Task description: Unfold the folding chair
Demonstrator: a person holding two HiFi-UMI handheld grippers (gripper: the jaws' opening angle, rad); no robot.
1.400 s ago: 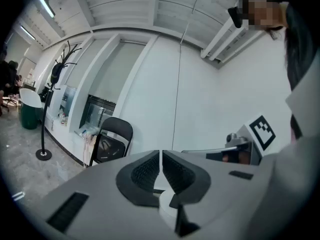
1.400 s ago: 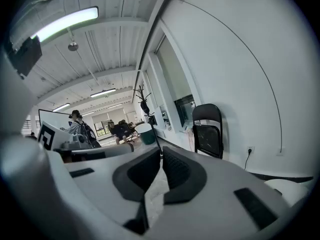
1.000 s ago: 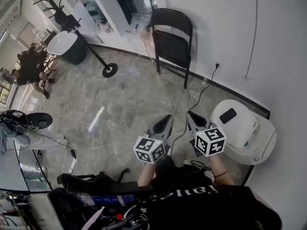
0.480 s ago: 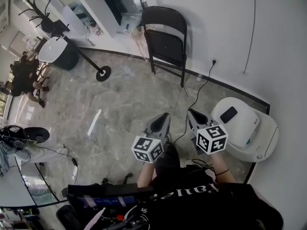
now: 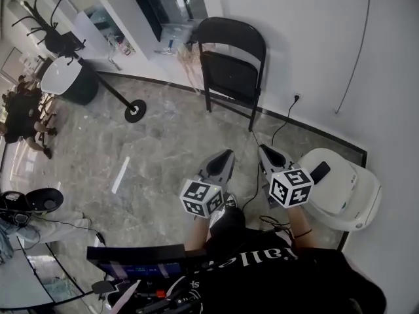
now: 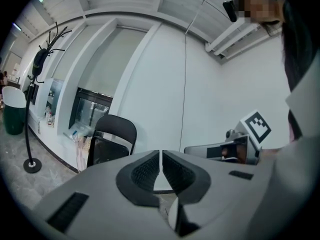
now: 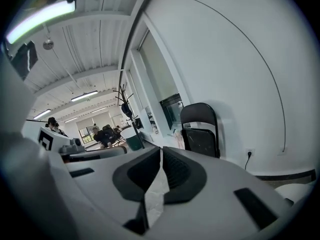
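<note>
A black folding chair (image 5: 230,67) stands folded flat against the white wall, ahead of me; it also shows in the left gripper view as the chair (image 6: 111,144) and in the right gripper view as the chair (image 7: 201,133). My left gripper (image 5: 226,156) and right gripper (image 5: 264,151) are held side by side over the marble floor, both pointing towards the chair and well short of it. Both are shut with nothing between the jaws: left gripper (image 6: 160,154), right gripper (image 7: 161,153).
A white round appliance (image 5: 340,188) with a dark phone-like thing on top sits right of my right gripper; its cable (image 5: 280,124) runs to a wall socket. A coat stand (image 5: 134,110) and a dark bin (image 5: 72,84) stand far left. A black wheeled base (image 5: 131,257) is by my feet.
I have walked closer to the chair: it and the wall look nearer, and both grippers have advanced together across the floor, still shut.
</note>
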